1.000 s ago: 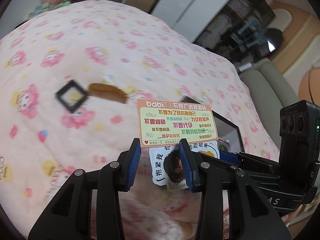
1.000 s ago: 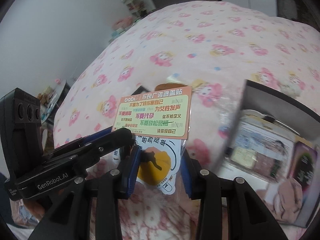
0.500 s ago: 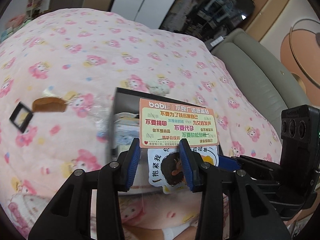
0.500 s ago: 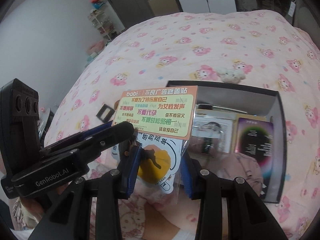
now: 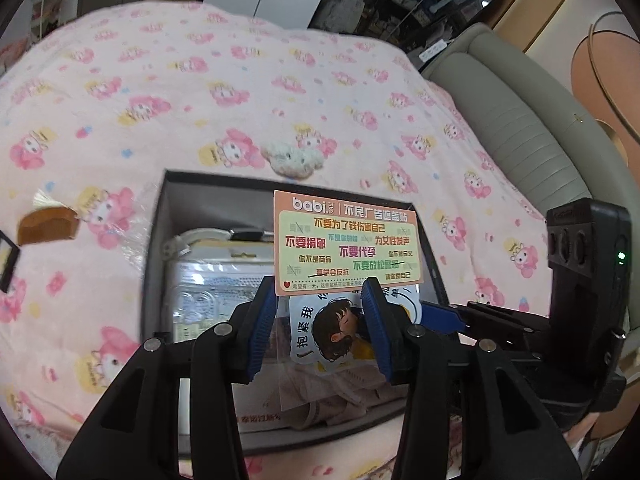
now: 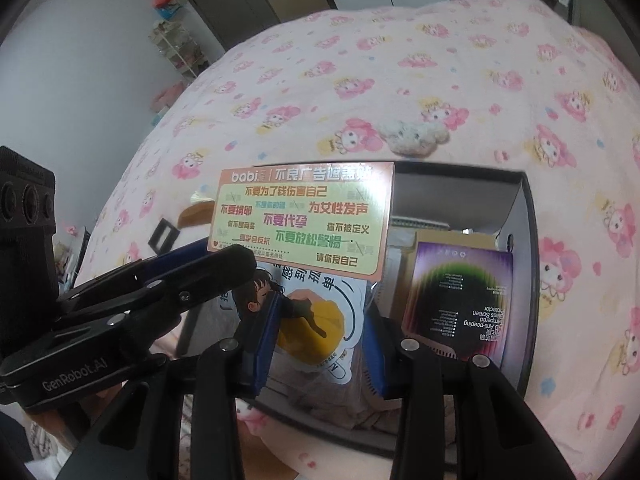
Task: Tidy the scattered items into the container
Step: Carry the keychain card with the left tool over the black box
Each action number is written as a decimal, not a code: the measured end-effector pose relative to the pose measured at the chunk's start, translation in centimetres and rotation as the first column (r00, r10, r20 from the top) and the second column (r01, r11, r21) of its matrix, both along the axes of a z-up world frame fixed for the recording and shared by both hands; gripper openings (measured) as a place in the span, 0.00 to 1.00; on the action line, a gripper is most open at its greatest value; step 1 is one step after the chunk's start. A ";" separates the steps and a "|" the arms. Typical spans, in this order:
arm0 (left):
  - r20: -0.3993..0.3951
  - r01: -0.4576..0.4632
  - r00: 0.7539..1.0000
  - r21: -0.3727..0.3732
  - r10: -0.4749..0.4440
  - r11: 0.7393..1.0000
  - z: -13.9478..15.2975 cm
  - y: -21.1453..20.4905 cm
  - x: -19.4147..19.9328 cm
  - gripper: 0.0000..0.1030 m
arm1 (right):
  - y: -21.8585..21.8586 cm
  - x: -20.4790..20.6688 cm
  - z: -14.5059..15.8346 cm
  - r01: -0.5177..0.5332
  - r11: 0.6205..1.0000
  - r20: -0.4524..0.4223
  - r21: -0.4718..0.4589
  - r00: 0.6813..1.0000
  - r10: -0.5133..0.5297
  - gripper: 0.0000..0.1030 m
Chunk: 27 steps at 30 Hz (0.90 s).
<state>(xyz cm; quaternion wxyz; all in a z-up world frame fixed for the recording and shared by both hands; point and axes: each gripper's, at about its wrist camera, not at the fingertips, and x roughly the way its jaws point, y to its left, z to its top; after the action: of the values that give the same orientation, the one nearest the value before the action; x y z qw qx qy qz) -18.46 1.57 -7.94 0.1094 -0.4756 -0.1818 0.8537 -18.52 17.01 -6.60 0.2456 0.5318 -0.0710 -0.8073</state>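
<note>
A clear packet of stickers (image 5: 346, 248) with an orange and green card on top is held above the dark open box (image 5: 160, 216); it also shows in the right wrist view (image 6: 300, 220). My left gripper (image 5: 320, 320) and my right gripper (image 6: 320, 340) both have their blue pads on the packet's lower part, from opposite sides. The box (image 6: 524, 216) holds a purple screen-protector pack (image 6: 460, 304), a white pack (image 5: 216, 280) and other items.
On the pink patterned bedspread lie a brown comb (image 5: 48, 224), a black square frame (image 5: 6, 260) and a white fluffy plush (image 5: 292, 158) behind the box. A grey sofa (image 5: 520, 128) stands to the right of the bed.
Both grippers carried the sticker packet from over the bedspread near the comb to above the open box. The grip on the packet has not changed.
</note>
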 end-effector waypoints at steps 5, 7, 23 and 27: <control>0.068 0.013 0.998 0.048 -0.016 0.999 -3.2 0.3 -1.8 0.42 | 1.2 -2.0 -3.4 -0.002 1.000 0.081 -0.012 0.997 0.002 0.35; 0.086 0.012 0.996 0.079 -0.019 0.997 -4.2 0.2 -2.3 0.42 | 1.3 -2.6 -4.5 0.005 1.000 0.104 -0.002 0.995 -0.005 0.35; 0.198 0.007 0.980 0.061 -0.019 0.998 -8.3 3.0 -4.6 0.43 | 2.3 -4.0 -7.9 0.080 0.988 0.143 0.136 0.985 -0.099 0.35; 0.196 -0.006 0.981 0.073 -0.008 0.997 -8.6 3.1 -4.6 0.43 | 3.4 -4.4 -8.7 0.120 0.989 0.196 0.089 0.971 -0.135 0.35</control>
<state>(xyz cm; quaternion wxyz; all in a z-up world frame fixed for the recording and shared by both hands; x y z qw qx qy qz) -23.07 4.65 -16.53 0.1087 -0.5531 -0.2228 0.7954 -22.88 20.39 -15.31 0.1643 0.6142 -0.0985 -0.7656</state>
